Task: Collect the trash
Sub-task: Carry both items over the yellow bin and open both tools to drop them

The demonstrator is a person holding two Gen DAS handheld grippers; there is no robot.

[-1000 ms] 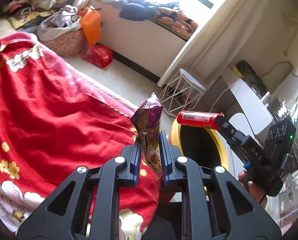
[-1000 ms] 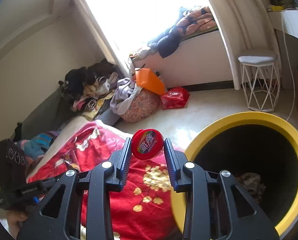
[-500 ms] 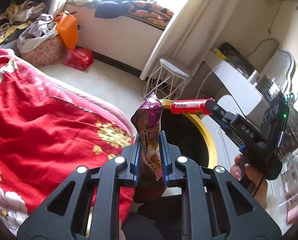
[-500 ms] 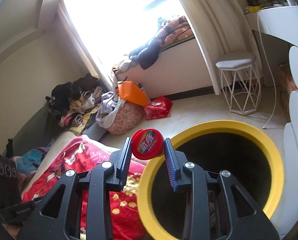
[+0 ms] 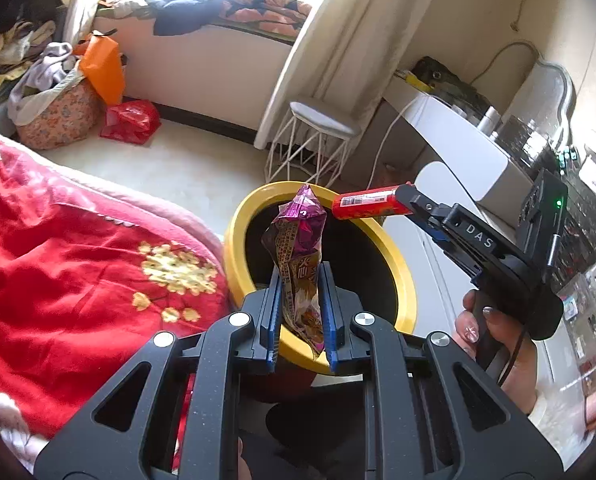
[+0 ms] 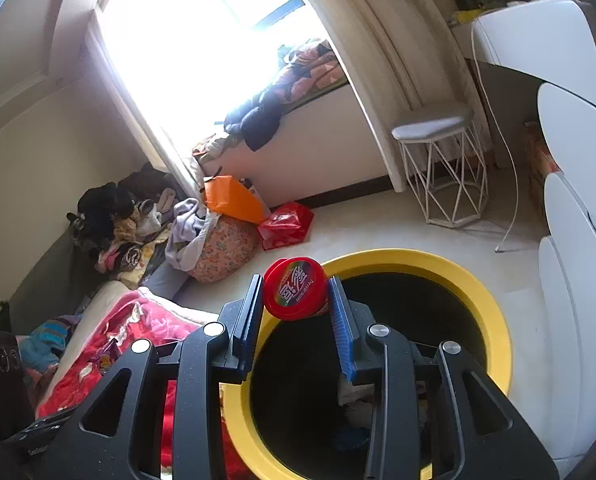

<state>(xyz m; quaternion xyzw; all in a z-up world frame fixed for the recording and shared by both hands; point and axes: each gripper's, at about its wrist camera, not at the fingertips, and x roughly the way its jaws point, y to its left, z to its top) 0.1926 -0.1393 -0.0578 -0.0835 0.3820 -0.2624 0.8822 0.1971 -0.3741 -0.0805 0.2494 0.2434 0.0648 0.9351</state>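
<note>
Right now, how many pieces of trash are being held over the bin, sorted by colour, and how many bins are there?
Purple snack wrapper, in the left tool: 1
Red round container, in the right tool: 1
Yellow-rimmed bin: 1
Total: 3 things, 2 of them trash in hand.

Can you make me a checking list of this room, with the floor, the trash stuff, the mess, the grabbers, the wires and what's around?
Surface: pale floor, bare near the bin.
Job's things: purple snack wrapper; red can; yellow-rimmed bin, some scraps inside.
Clutter: red plastic bag, orange bag, clothes pile.
Grippers: left gripper shut on the wrapper; right gripper shut on the can, both by the bin's mouth.
Cables: white cord hanging to the floor.
Surroundings: red blanket, wire stool, bright window.
</note>
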